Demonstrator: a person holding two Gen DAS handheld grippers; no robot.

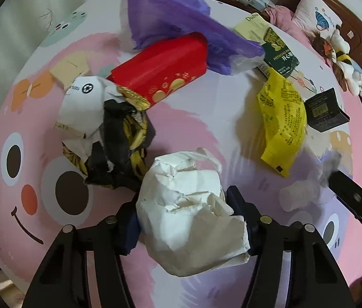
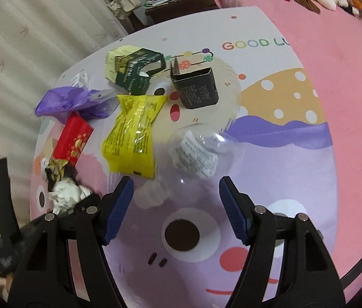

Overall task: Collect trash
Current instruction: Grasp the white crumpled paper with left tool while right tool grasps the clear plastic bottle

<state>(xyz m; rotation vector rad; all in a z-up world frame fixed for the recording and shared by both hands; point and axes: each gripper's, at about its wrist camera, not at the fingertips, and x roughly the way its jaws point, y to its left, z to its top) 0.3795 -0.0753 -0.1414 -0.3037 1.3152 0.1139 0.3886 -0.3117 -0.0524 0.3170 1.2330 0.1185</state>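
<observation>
Clenching a crumpled white paper wad (image 1: 191, 215) between both pads, left gripper (image 1: 188, 220) over the cartoon-print table (image 1: 196, 118). Released and spread wide, right gripper (image 2: 175, 205), with a clear plastic bottle (image 2: 193, 159) lying just beyond its fingertips. Farther off: yellow snack wrapper (image 2: 132, 138), red box (image 2: 74, 138) to the left, purple bag (image 2: 75, 101), black carton (image 2: 196, 88).

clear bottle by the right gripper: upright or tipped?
Tipped. The clear bottle lies on its side on the table, cap end toward the open right gripper, label facing up.
</observation>
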